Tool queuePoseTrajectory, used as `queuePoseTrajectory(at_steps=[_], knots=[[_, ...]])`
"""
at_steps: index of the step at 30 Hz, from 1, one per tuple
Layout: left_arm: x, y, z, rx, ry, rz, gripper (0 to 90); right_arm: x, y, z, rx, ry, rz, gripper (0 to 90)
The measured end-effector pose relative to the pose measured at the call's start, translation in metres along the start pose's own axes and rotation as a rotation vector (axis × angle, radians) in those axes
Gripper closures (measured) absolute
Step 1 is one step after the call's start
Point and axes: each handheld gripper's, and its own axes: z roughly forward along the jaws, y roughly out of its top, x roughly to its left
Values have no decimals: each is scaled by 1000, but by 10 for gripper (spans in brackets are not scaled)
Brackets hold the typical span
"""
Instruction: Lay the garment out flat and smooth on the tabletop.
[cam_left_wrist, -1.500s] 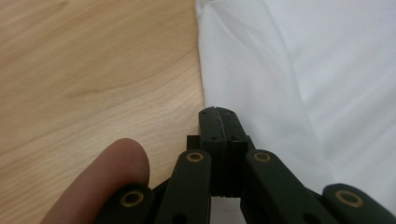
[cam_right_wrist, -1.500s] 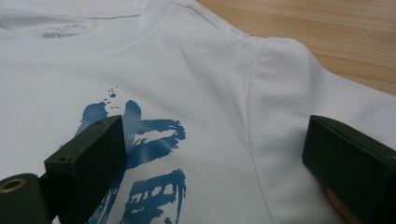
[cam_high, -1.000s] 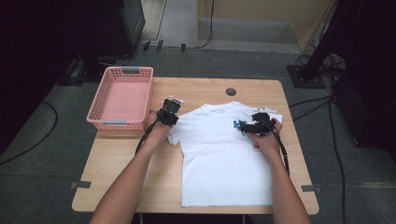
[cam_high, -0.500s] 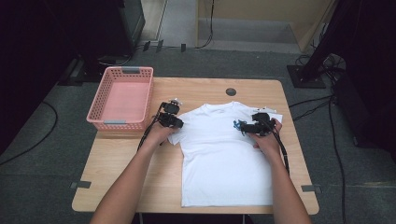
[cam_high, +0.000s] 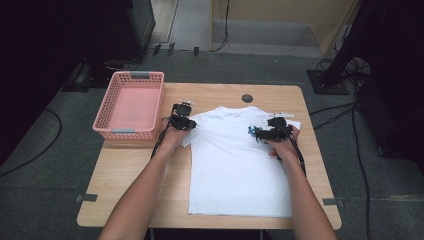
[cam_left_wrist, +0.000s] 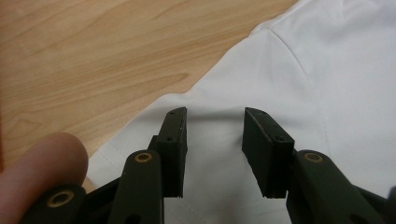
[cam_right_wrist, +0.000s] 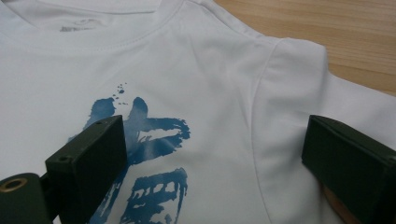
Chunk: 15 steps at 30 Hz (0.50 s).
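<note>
A white T-shirt with a blue print lies flat on the wooden table, collar away from the person. My left gripper hovers over the shirt's left sleeve. Its jaws have just been opening and stand apart, and the cloth lies flat below them, not pinched. My right gripper is wide open just above the shirt's right shoulder, one jaw over the print, and grips nothing.
An empty pink plastic basket stands at the table's far left corner, close to the left gripper. A round dark grommet sits near the far edge. Bare wood shows left of the shirt and along the right edge.
The left gripper has sunk slightly towards the sleeve, which now lies flat on the table. The right hand has kept still.
</note>
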Motion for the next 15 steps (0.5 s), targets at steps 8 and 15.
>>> queuePoseTrajectory(at_steps=[8,15], knots=[[-1,-5,-14,0,-95,-35,457,10,3,6,-13,-10,-21,64],[-24,-23,-21,-15,-126,39,380,10,4,9,-16,-22,-30,64]])
